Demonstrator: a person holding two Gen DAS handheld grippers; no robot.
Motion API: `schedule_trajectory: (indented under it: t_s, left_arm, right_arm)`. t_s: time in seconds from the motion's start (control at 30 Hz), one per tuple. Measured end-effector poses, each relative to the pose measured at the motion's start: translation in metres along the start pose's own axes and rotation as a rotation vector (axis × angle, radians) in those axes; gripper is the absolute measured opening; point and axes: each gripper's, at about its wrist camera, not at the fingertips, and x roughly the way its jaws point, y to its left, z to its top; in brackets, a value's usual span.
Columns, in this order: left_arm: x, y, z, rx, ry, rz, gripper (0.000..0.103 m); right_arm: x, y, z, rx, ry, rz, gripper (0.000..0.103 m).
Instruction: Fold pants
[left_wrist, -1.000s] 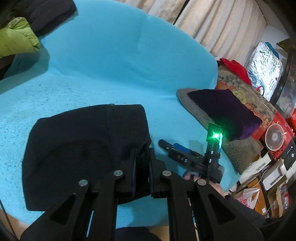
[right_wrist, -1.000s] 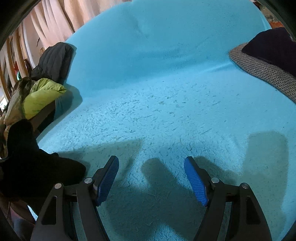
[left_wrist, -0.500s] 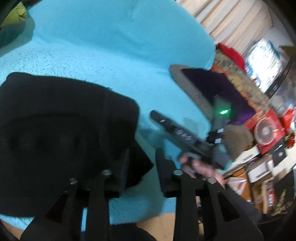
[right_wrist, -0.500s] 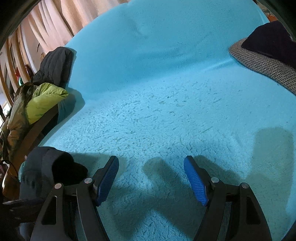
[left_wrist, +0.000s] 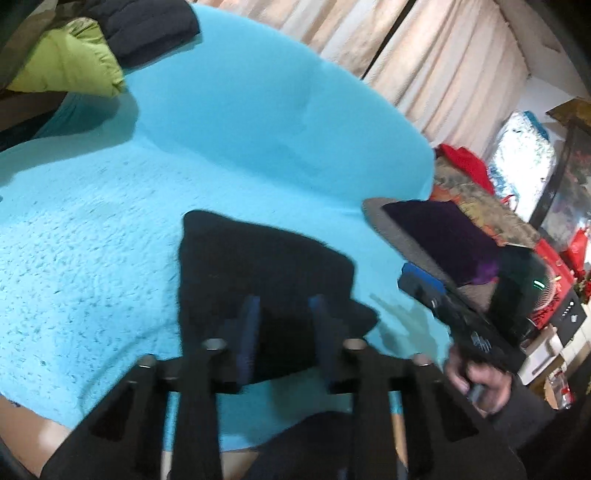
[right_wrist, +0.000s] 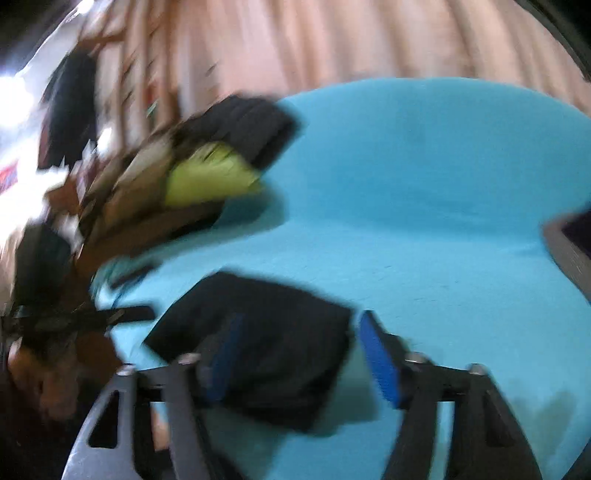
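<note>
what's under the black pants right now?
The folded black pants lie flat on the turquoise fleece cover, which shows on every side of them. Whatever is directly beneath is covered; no lump or edge suggests anything but the cover.

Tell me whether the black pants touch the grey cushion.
Apart. The left wrist view shows bare blue cover between the pants and the grey cushion.

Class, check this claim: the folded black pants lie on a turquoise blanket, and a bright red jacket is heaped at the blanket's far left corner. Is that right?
One slip: the jacket is lime green, not red, as the left wrist view shows. The black pants do lie on the turquoise blanket.
</note>
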Motion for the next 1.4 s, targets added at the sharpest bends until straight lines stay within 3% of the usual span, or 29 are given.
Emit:
schedule_trajectory:
  t_s: [0.07, 0.17, 0.23, 0.27, 0.37, 0.5, 0.57, 0.7, 0.8, 0.9, 1.03, 1.13, 1.17, 1.2, 1.23, 1.27, 1.3, 1.33, 1.4]
  left_arm:
    - [0.009, 0.002, -0.002, -0.017, 0.028, 0.004, 0.011]
    - [0.025, 0.008, -0.010, -0.024, 0.082, 0.051, 0.002]
    - [0.037, 0.018, -0.017, -0.068, 0.112, 0.066, 0.001]
    - [0.042, 0.022, -0.023, -0.082, 0.107, 0.053, 0.001]
    - [0.045, 0.016, -0.030, -0.036, 0.073, 0.067, 0.001]
    - [0.040, 0.020, -0.023, -0.092, 0.073, 0.028, 0.000]
    - [0.030, 0.009, -0.009, -0.044, 0.043, 0.042, 0.001]
    - [0.033, 0.000, 0.037, -0.006, -0.023, 0.070, 0.001]
    - [0.069, 0.005, 0.061, -0.037, 0.048, 0.140, 0.001]
    - [0.112, 0.025, 0.050, -0.078, 0.200, 0.228, 0.001]
    - [0.116, 0.026, 0.044, -0.080, 0.182, 0.221, 0.001]
    - [0.102, 0.031, 0.048, -0.101, 0.163, 0.176, 0.001]
    - [0.093, 0.034, 0.049, -0.115, 0.143, 0.150, 0.002]
    - [0.080, 0.036, 0.050, -0.130, 0.110, 0.127, 0.006]
    - [0.070, 0.037, 0.049, -0.136, 0.083, 0.116, 0.022]
    - [0.058, 0.040, 0.047, -0.142, 0.049, 0.106, 0.031]
    - [0.050, 0.044, 0.044, -0.151, 0.026, 0.105, 0.053]
    - [0.043, 0.049, 0.040, -0.173, 0.010, 0.100, 0.060]
    - [0.044, 0.060, 0.031, -0.223, 0.031, 0.068, 0.060]
  right_arm:
    - [0.016, 0.012, -0.004, -0.042, 0.086, -0.019, 0.010]
    - [0.036, 0.008, -0.012, -0.012, 0.178, -0.030, 0.005]
    - [0.053, 0.004, -0.025, -0.016, 0.247, -0.037, 0.003]
    - [0.055, 0.001, -0.031, -0.026, 0.236, -0.043, 0.000]
    - [0.057, -0.006, -0.037, -0.026, 0.208, -0.053, 0.000]
    - [0.049, -0.006, -0.038, 0.001, 0.195, -0.052, 0.000]
    - [0.042, -0.011, -0.028, 0.055, 0.204, -0.025, 0.000]
    - [0.032, -0.019, 0.013, 0.085, 0.095, -0.054, 0.008]
    - [0.059, -0.030, 0.030, 0.146, 0.136, -0.084, 0.007]
    - [0.112, -0.043, 0.007, 0.186, 0.324, -0.124, 0.005]
    - [0.108, -0.057, -0.011, 0.234, 0.256, -0.092, 0.002]
    - [0.097, -0.063, -0.002, 0.269, 0.256, -0.046, 0.006]
    - [0.090, -0.066, 0.001, 0.284, 0.241, -0.034, 0.013]
    - [0.077, -0.068, 0.005, 0.308, 0.188, -0.017, 0.027]
    - [0.062, -0.072, 0.006, 0.328, 0.137, -0.008, 0.037]
    - [0.054, -0.073, 0.005, 0.341, 0.110, -0.006, 0.055]
    - [0.045, -0.076, 0.001, 0.362, 0.092, 0.006, 0.062]
    - [0.044, -0.077, -0.003, 0.379, 0.099, 0.028, 0.062]
    - [0.053, -0.081, -0.019, 0.440, 0.165, 0.100, 0.062]
